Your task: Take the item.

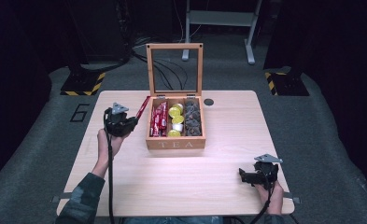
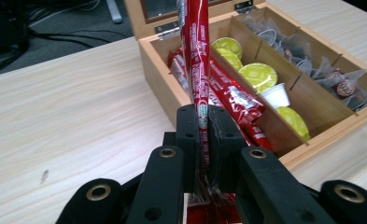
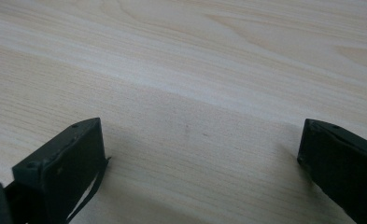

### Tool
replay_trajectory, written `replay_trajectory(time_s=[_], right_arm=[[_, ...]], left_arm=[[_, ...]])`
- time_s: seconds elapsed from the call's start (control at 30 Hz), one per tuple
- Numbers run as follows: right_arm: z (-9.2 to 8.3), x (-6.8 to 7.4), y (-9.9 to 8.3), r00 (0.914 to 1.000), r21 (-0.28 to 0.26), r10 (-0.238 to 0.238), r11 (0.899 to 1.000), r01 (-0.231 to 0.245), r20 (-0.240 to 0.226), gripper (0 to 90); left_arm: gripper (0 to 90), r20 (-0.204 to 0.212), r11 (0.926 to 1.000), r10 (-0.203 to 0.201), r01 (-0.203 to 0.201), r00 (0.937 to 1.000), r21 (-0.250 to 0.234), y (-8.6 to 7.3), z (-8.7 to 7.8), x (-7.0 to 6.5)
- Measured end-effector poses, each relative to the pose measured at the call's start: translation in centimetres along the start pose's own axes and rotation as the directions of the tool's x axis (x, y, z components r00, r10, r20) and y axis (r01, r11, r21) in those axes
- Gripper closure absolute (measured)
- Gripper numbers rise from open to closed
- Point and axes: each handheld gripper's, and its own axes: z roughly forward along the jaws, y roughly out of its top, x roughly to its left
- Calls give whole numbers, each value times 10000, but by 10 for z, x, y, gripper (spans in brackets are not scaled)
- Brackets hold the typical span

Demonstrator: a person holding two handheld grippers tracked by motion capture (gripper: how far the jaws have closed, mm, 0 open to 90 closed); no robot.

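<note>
I see the big tabletop [image 1: 228,158] first. It is pale wood, and it holds the tea box [image 1: 175,143] near its far middle, so both my hands can reach it.

The box lid [image 1: 174,69] stands straight up at the back. That keeps the three rows inside open to me. The left row holds red stick packets [image 1: 159,120], the middle row holds little cups with yellow tops [image 1: 174,112], and the right row holds tea bags [image 1: 193,118].

My left tongs [image 1: 130,120] sit just beside the left wall of the box. They are pressed together on one red stick [image 2: 199,70], pinching it near its low end. The stick leans up and over the left row. I think I hold it by the end so the long part can slide in or out without bumping the wall.

My right tongs [image 1: 246,176] rest low near the right front of the tabletop, well apart from the box. They are spread wide with nothing between them. I guess they wait there to stay out of the way.
</note>
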Motion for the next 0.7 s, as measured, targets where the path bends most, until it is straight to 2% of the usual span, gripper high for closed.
replay_trajectory(time_s=[0.57,0.7], right_arm=[[0,0,0,10000,-10,6,10000,-6,26,0],[0,0,0,10000,-15,15,10000,-15,30,0]], left_arm=[[833,-477,9994,-336,340,9983,67,-29,-11,21],[833,-568,9991,-350,363,9978,215,-35,-15,27]])
